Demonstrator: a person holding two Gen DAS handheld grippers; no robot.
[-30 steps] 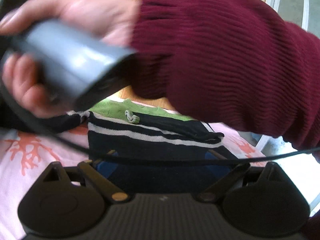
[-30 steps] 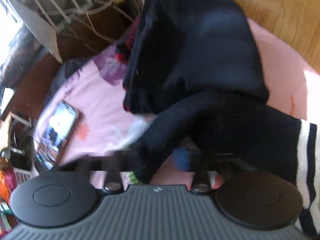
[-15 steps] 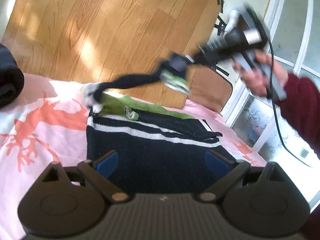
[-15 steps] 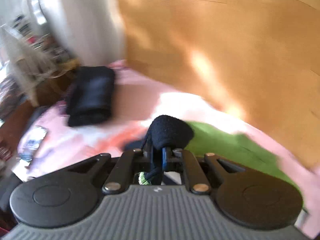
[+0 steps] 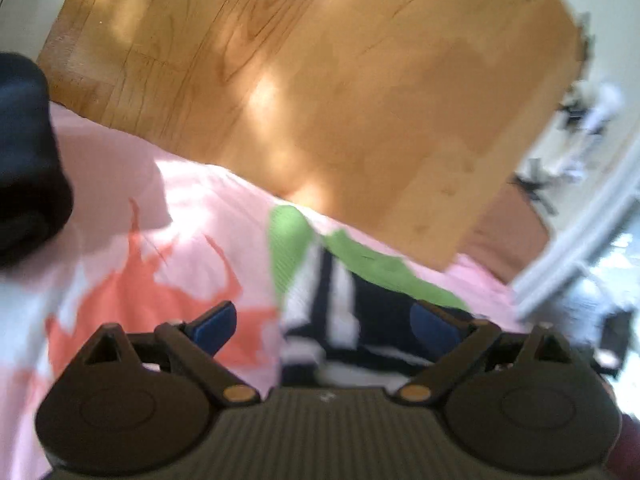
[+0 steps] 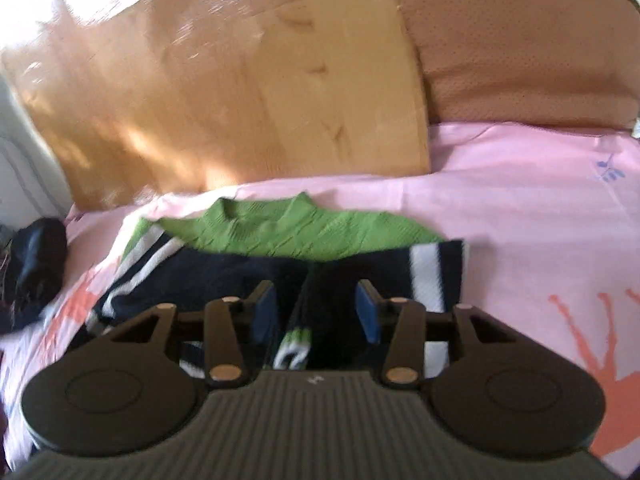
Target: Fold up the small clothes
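A small sweater (image 6: 296,236), green at the shoulders and navy with white stripes below, lies flat on the pink sheet (image 6: 520,184). One navy sleeve with a green and white cuff (image 6: 294,350) is laid across its body. My right gripper (image 6: 316,314) hovers just above that sleeve. Its jaws are opening, the sleeve lies loose between them, and the blue pads (image 6: 266,314) stand clear of it. In the left wrist view the sweater (image 5: 340,304) shows blurred. My left gripper (image 5: 326,326) is open over the sweater's left edge with nothing between its fingers.
A pile of dark folded clothes (image 6: 38,268) sits on the sheet to the left, also at the left rim (image 5: 24,160) of the left wrist view. A wooden headboard (image 6: 220,80) stands behind the bed, with a brown cushion (image 6: 520,48) to its right.
My right gripper swung from the dark pile across to the sweater with the sleeve pinched, then its jaws parted and the sleeve dropped onto the body. My left gripper shifted sideways and rolled.
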